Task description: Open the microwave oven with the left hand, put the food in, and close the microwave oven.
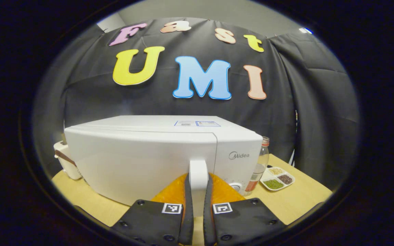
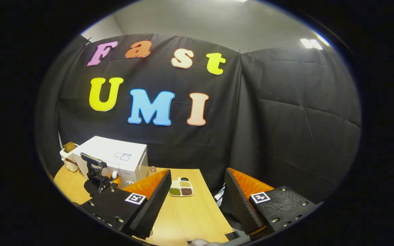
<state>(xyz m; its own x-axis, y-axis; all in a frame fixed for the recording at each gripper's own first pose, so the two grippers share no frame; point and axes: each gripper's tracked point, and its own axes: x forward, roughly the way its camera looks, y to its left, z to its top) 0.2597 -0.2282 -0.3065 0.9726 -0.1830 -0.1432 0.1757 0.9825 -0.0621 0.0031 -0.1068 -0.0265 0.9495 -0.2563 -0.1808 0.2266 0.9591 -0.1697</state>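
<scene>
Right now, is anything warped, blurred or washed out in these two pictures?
Left gripper view: fisheye bows the microwave; handle sharp. Right gripper view: ceiling light blown out, table edge curved, nothing blurred.

The microwave (image 2: 115, 158) is blocking the table's (image 2: 190, 212) left side; a sectioned dish (image 2: 181, 189) is sitting by the back edge.

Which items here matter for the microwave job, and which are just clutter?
Job-relevant:
- microwave, door shut
- door handle, clamped between the left gripper's fingers
- right gripper, open, holding nothing

Just lying about:
- divided tray of grains on the table
- glass bottle beside the microwave
- white appliance behind the microwave

Food: I can't pick it out.
</scene>
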